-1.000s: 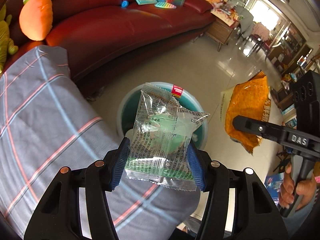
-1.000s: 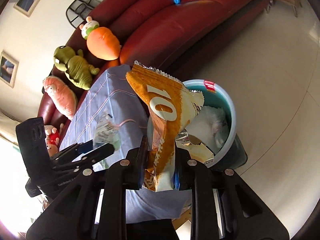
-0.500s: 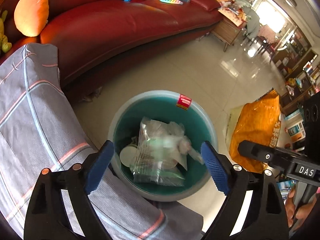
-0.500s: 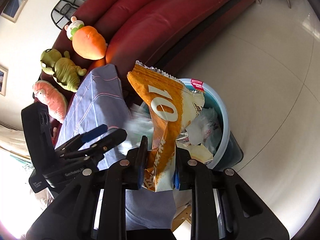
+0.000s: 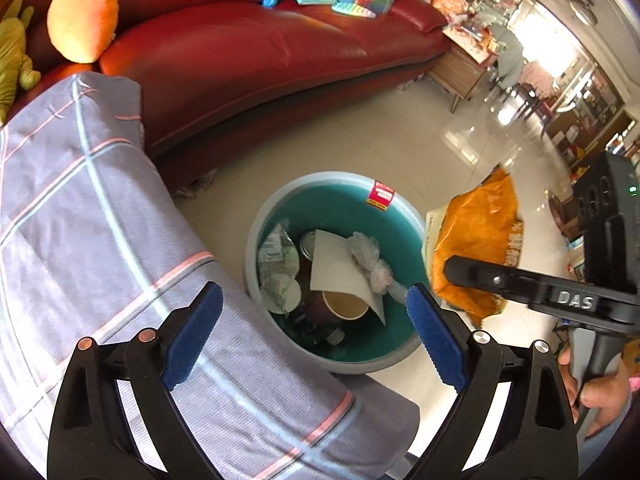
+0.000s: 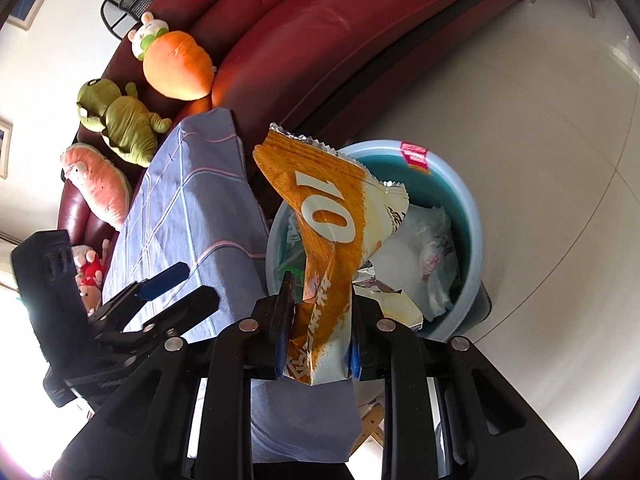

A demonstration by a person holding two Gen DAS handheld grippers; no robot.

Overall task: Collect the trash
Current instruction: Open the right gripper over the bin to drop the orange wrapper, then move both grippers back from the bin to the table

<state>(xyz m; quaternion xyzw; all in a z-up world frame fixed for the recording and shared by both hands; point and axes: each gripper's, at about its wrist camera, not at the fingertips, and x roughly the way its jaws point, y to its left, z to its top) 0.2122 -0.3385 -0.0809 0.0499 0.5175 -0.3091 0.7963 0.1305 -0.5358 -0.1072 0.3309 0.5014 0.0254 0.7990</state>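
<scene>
While your right hand-held gripper (image 6: 316, 344) is clenched on the orange bag (image 6: 332, 240), carry it over the bin (image 5: 256, 248) before you let go; judging from the right wrist view, the bag's top hangs above the bin's 9 o'clock rim, so much of it may still be outside the opening. Move it toward the bin's centre, lower it until the bag's bottom edge is below the rim, then spread the fingers fully, since a light foil bag can cling to a pad or drift sideways. Your left hand-held gripper (image 5: 312, 332) is released and holds nothing, its blue pads (image 5: 192, 332) wide apart above the bin's 6 o'clock side; pull it back toward you so the two tools do not meet over the opening. Inside the bin lie a clear wrapper (image 5: 276, 260) at 9 o'clock, a white sheet (image 5: 340, 268) across the middle, a paper cup (image 5: 346, 306) at 6 o'clock and crumpled tissue (image 5: 370, 260) at 3 o'clock, so the pile is fairly high and the bag may sit on top instead of sinking. Mind the checked cloth (image 5: 100, 240), which touches the bin at 8 o'clock, a spot where the bag could land instead. Beyond, at 12 o'clock, stands the red sofa (image 5: 240, 48) with a carrot plush (image 5: 82, 20), well apart from your path.
</scene>
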